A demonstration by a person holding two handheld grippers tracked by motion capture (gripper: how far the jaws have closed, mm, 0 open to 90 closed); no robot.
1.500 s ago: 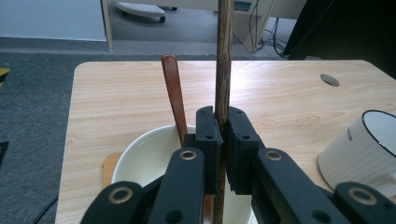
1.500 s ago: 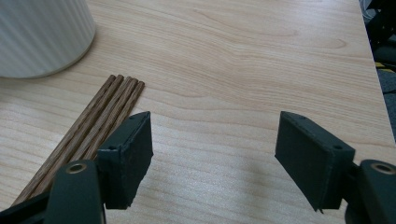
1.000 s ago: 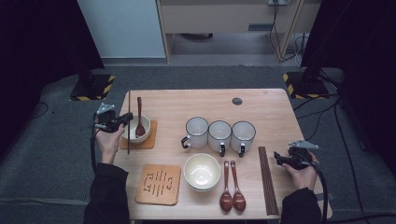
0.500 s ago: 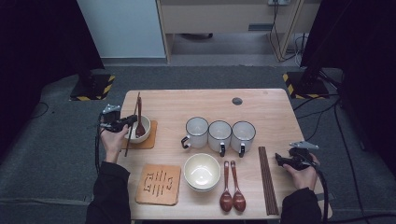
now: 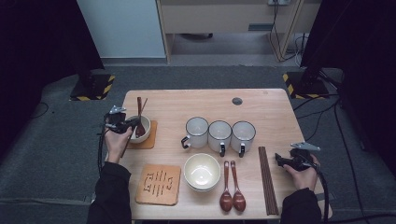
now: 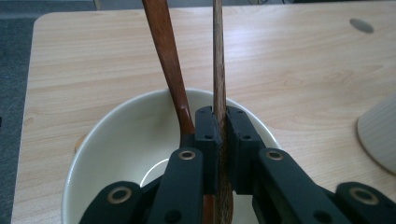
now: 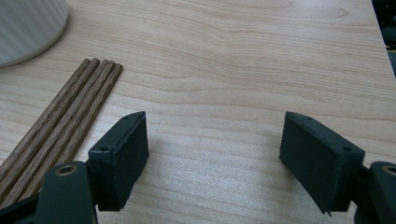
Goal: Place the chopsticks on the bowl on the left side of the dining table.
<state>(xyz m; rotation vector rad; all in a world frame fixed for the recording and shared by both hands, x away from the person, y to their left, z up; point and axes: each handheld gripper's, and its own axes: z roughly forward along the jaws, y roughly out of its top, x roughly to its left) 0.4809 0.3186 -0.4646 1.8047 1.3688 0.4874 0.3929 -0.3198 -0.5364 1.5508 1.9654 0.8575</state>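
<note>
Left tool [image 6: 219, 140] was clamped on a chopstick [image 6: 218, 56] right over the small bowl [image 5: 145, 125], next to its spoon [image 6: 166, 56]. Right tool [image 7: 212, 154] had been opening, empty, beside the chopsticks [image 7: 65, 121] on the desk [image 5: 261, 102].

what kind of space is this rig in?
Likely a lab or studio set up for recording tabletop demos, not a home: a lone wooden table on grey carpet, stand bases with hazard stripes, loose cables, dark curtains.
</note>
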